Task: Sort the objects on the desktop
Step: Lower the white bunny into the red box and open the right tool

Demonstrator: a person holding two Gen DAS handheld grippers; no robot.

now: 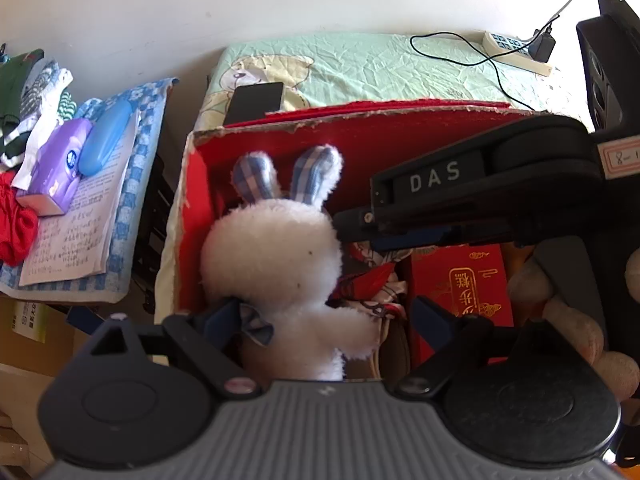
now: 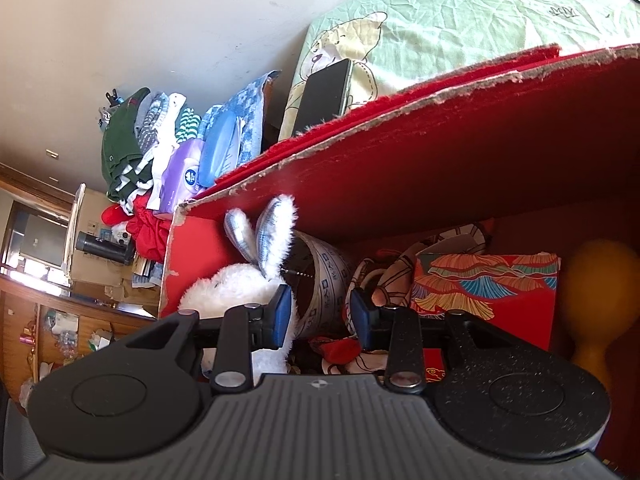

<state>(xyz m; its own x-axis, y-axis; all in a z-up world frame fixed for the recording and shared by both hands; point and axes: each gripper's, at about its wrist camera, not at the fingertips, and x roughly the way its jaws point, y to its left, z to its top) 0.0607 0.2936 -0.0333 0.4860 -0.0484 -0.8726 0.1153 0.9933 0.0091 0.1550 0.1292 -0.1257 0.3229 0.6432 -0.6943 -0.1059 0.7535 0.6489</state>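
The toy bunny (image 1: 276, 264) sits inside the red box (image 1: 360, 136), so the putting-away step looks nearly done. The left gripper (image 1: 332, 316) is wide open around the bunny, holding nothing. The right gripper (image 2: 320, 316) is part open and empty, beside a patterned cup (image 2: 320, 280). Next, both should lift out. A red packet (image 1: 464, 284) lies in the box too.

A power strip (image 1: 516, 53) with a black plug lies on the green cartoon sheet (image 1: 360, 68) — white wall (image 1: 200, 4) behind.
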